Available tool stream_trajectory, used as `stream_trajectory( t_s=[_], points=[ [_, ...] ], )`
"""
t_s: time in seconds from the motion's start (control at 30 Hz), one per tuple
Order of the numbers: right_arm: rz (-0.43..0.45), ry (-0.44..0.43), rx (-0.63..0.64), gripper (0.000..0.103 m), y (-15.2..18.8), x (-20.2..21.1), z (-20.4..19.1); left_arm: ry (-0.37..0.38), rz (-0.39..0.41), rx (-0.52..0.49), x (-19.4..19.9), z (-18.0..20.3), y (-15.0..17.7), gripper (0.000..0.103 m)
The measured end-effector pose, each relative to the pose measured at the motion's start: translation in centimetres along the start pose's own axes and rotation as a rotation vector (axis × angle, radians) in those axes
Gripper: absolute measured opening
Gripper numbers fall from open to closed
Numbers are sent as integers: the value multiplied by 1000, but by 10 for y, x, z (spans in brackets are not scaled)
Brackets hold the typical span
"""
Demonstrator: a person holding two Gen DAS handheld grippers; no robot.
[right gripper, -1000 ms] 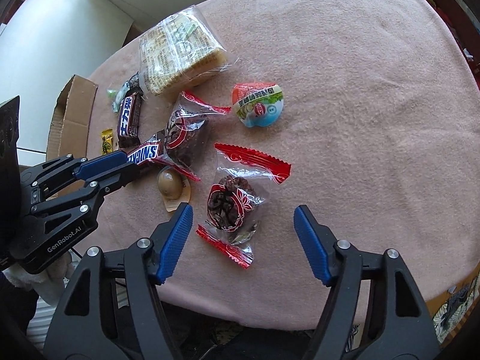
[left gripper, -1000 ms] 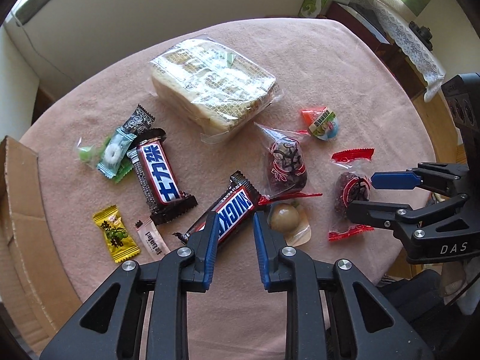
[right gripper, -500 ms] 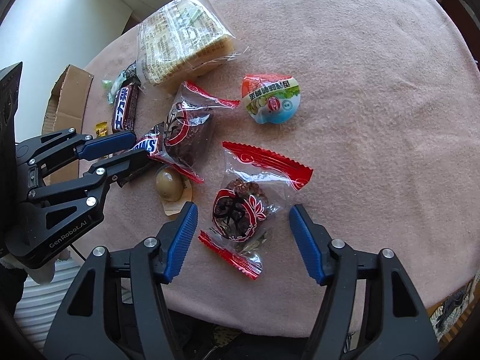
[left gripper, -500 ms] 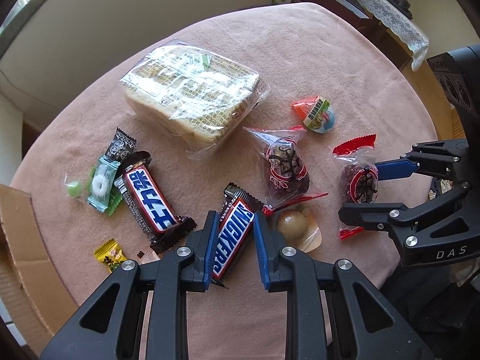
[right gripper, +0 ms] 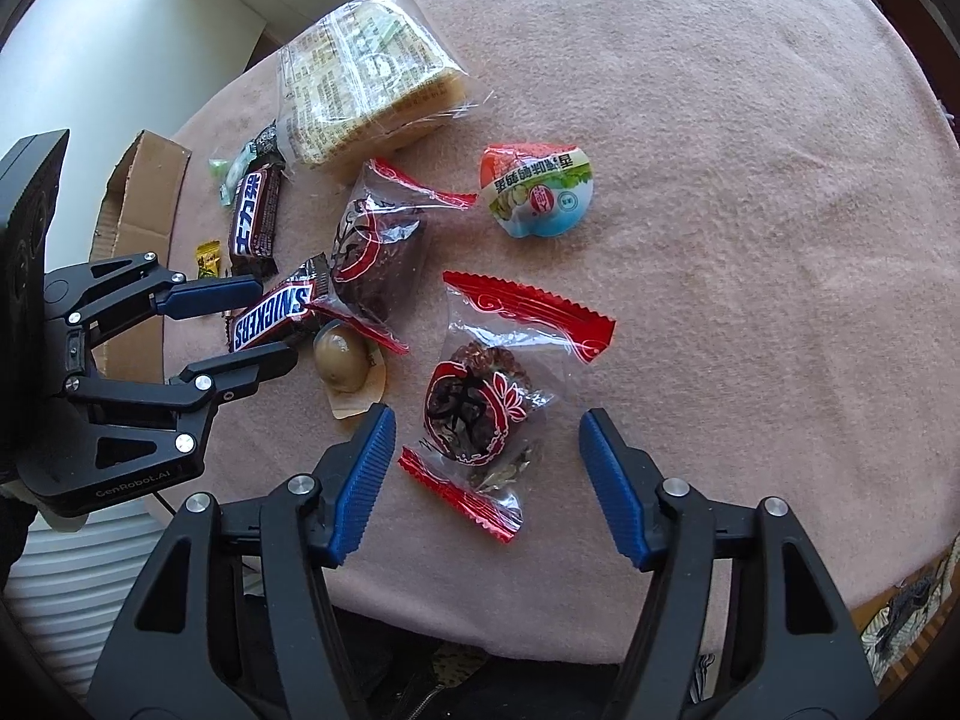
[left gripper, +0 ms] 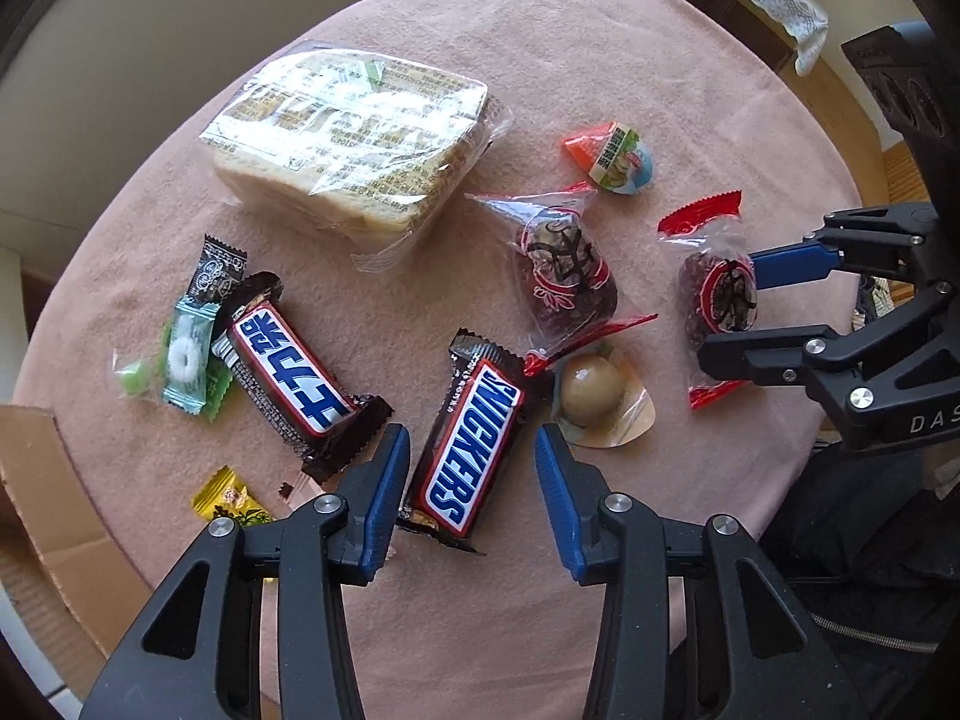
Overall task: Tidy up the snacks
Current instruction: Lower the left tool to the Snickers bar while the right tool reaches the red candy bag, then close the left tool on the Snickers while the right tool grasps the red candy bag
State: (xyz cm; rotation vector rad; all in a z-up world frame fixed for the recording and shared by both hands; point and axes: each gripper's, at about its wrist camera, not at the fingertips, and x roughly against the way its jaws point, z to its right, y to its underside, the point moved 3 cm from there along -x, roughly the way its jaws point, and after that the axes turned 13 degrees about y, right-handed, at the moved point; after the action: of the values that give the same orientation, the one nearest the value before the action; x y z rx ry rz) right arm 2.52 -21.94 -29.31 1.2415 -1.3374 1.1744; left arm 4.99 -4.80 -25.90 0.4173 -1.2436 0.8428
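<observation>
A Snickers bar point(left gripper: 474, 444) lies on the pink tablecloth point(left gripper: 600, 60) between the fingers of my left gripper point(left gripper: 471, 480). Its jaws are opening, and neither pad presses on the bar. The left gripper point(right gripper: 270, 324) also shows in the right wrist view, astride the Snickers bar point(right gripper: 273, 315). My right gripper point(right gripper: 486, 444) stands open over a clear packet with red ends point(right gripper: 480, 408) holding a dark snack, with a gap on both sides. In the left wrist view the right gripper point(left gripper: 735, 309) straddles that packet point(left gripper: 717, 300).
Around lie a wrapped cake pack point(left gripper: 354, 138), a second chocolate bar point(left gripper: 288, 372), a mint candy point(left gripper: 186, 360), a yellow candy point(left gripper: 228, 498), a packed egg point(left gripper: 594, 390), another dark-snack packet point(left gripper: 564, 276) and a jelly cup point(left gripper: 618, 156). A cardboard box point(left gripper: 36, 510) stands at the left table edge.
The left jaws, narrow around the Snickers bar before, have spread apart, and the bar has turned to lie along the fingers. The right gripper closed in slightly on the red-ended packet.
</observation>
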Motion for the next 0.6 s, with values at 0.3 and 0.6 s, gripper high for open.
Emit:
stream_trajectory(
  t_s=[0.3, 0.6],
  points=[
    [7, 46, 39, 55, -1, -6, -7, 5, 54, 54, -9, 11, -2, 27],
    [12, 57, 96, 38, -12, -5, -13, 45, 226, 297, 0, -3, 24, 27]
  ],
)
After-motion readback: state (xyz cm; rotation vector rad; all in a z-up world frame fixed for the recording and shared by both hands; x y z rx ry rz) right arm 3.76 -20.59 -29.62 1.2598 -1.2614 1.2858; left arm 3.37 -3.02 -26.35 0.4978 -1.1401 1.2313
